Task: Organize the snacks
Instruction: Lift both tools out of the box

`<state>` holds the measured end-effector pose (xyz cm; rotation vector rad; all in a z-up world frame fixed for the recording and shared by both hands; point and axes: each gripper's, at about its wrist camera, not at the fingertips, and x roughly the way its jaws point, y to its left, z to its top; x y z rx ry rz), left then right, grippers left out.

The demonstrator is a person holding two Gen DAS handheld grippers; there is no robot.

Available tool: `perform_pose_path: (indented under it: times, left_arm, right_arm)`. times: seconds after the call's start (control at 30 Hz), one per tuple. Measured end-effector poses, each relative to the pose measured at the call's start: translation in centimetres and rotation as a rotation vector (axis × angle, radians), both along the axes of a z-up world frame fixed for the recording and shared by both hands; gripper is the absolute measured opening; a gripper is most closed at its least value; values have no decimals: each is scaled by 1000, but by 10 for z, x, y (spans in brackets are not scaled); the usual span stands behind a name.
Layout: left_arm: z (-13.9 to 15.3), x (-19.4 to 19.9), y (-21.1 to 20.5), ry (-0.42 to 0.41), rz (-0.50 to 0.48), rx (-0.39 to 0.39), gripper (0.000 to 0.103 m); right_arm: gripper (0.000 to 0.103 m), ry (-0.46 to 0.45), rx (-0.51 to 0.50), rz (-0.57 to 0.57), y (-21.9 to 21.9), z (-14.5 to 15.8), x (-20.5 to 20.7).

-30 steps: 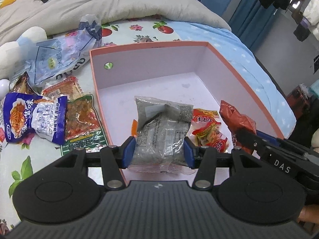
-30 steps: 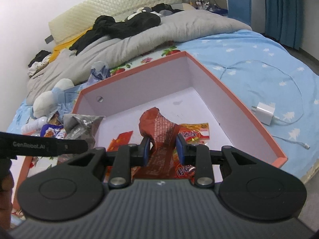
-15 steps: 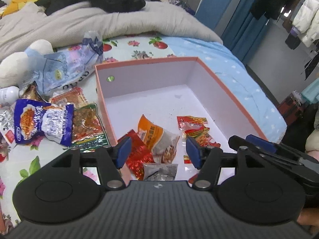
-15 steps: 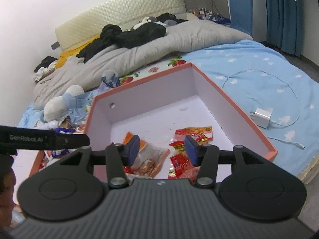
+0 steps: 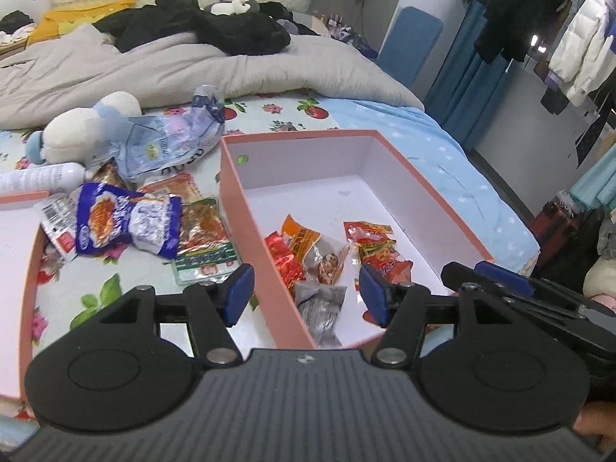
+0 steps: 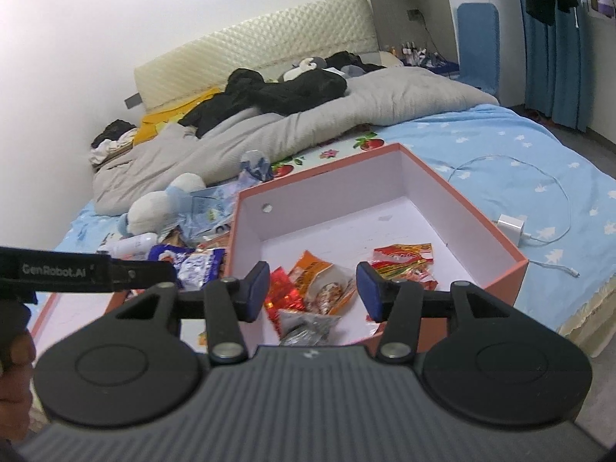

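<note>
An open pink box (image 5: pixel 231 177) (image 6: pixel 500 246) stands on the bed. Inside lie a silver-grey packet (image 5: pixel 321 308) (image 6: pixel 308 325), an orange packet (image 5: pixel 308 240) (image 6: pixel 319 273), a red foil packet (image 5: pixel 283 258) (image 6: pixel 283 288) and red-yellow packets (image 5: pixel 375 238) (image 6: pixel 404 256). My left gripper (image 5: pixel 306 288) is open and empty above the box's near edge. My right gripper (image 6: pixel 312 288) is open and empty above the same end. Left of the box lie a blue-white snack bag (image 5: pixel 123 223) (image 6: pixel 196 263) and a red-green packet (image 5: pixel 204 238).
A pale-blue bag (image 5: pixel 165 142), a plush toy (image 5: pixel 77 123) and a white bottle (image 5: pixel 38 177) lie left of the box. A box lid (image 5: pixel 15 238) sits at the far left. A white charger and cable (image 6: pixel 512 227) lie right of the box. A grey duvet (image 6: pixel 308 123) is behind.
Both grippers opened and drew back and up from the box. The grey packet left the left gripper and the red packet left the right; both now lie in the box.
</note>
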<state>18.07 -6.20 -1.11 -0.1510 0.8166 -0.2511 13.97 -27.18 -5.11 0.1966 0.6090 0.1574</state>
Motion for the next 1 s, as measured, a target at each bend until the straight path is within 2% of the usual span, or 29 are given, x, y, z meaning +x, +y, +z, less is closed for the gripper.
perform_pose_path:
  times: [0.63, 0.8, 1.0]
  left_arm:
    - [10, -107, 58, -40, 106, -31, 66]
    - [-4, -123, 77, -11, 137, -41, 66]
    - [-13, -125, 100, 9, 178, -47, 66]
  right_arm:
    - [52, -41, -42, 160, 61, 8, -73]
    - [52, -46, -53, 195, 77, 3, -86]
    - [52, -30, -60, 238, 97, -9, -81]
